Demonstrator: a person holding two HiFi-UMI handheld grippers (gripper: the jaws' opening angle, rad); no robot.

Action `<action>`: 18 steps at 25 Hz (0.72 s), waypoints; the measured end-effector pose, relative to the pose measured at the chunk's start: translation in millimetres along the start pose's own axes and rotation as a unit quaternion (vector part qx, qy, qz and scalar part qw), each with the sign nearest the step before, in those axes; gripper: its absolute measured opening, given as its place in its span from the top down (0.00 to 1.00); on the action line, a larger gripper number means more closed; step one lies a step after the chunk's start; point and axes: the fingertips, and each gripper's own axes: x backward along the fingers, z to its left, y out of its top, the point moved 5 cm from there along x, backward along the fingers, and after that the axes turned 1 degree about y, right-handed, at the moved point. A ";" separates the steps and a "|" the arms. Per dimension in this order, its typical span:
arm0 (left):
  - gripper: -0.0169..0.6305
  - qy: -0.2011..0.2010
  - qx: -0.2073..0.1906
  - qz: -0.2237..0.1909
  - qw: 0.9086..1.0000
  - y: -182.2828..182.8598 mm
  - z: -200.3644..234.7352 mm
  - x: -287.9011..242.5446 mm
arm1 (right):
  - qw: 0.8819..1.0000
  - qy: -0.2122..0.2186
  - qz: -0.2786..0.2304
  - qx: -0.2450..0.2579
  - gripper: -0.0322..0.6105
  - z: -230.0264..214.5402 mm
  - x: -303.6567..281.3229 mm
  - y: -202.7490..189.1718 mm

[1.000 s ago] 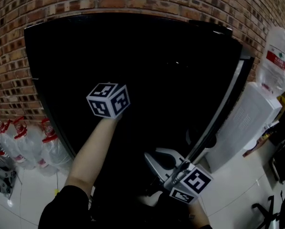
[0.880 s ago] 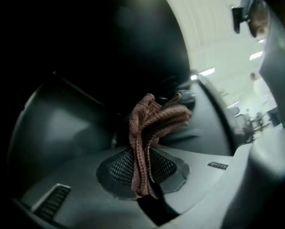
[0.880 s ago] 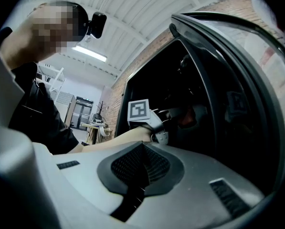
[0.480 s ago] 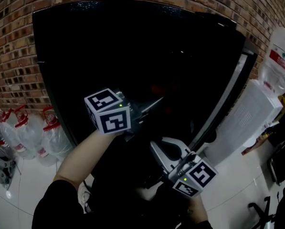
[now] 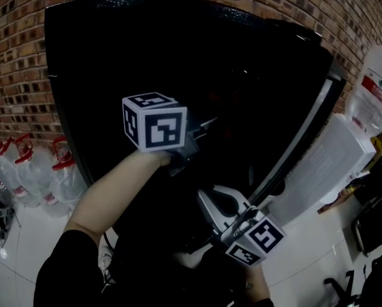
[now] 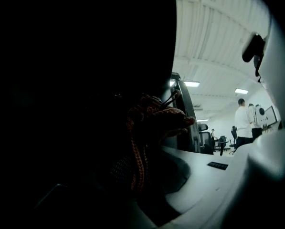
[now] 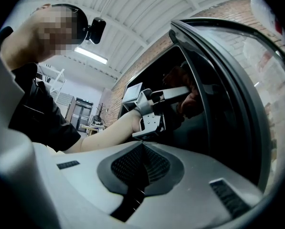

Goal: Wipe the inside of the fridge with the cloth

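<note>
Where the left hand-held gripper [image 5: 203,126] clamps the rust knitted cloth [image 6: 154,120] inside the dark fridge [image 5: 178,50], brick wall [image 5: 15,75] behind; right hand-held gripper [image 5: 217,204] jaws together, empty, beside the door [image 5: 301,138]; white tiled floor [image 5: 21,251] below

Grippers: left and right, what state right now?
Left gripper: closed, holding the knitted cloth.
Right gripper: closed, nothing between its jaws.

Brick wall [image 5: 18,56], white tiled floor [image 5: 21,245]
</note>
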 end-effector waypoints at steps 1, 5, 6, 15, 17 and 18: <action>0.89 -0.001 0.010 -0.001 1.000 -0.2 2.2 1.0 | 1.000 0.000 0.000 -0.001 0.94 -0.7 -0.1 -0.5; 0.89 0.012 -0.009 0.003 1.000 3.2 7.0 4.7 | 1.000 -0.001 0.001 -0.003 0.95 -2.2 -0.6 -1.9; 0.89 0.022 -0.018 0.004 1.000 4.6 9.9 5.2 | 1.000 -0.001 0.000 -0.003 0.95 -2.8 -0.6 -2.1; 0.89 0.113 -0.102 0.027 0.988 -4.9 52.9 -7.7 | 1.000 0.005 0.002 -0.001 0.94 -3.7 -10.1 -5.3; 0.89 0.127 -0.106 0.028 0.986 -6.0 63.4 -11.7 | 1.000 0.004 0.004 -0.003 0.94 -4.9 -10.2 -7.4; 0.89 0.133 -0.111 0.030 0.984 -5.6 68.3 -13.5 | 1.000 0.003 0.005 -0.005 0.94 -5.6 -10.1 -8.1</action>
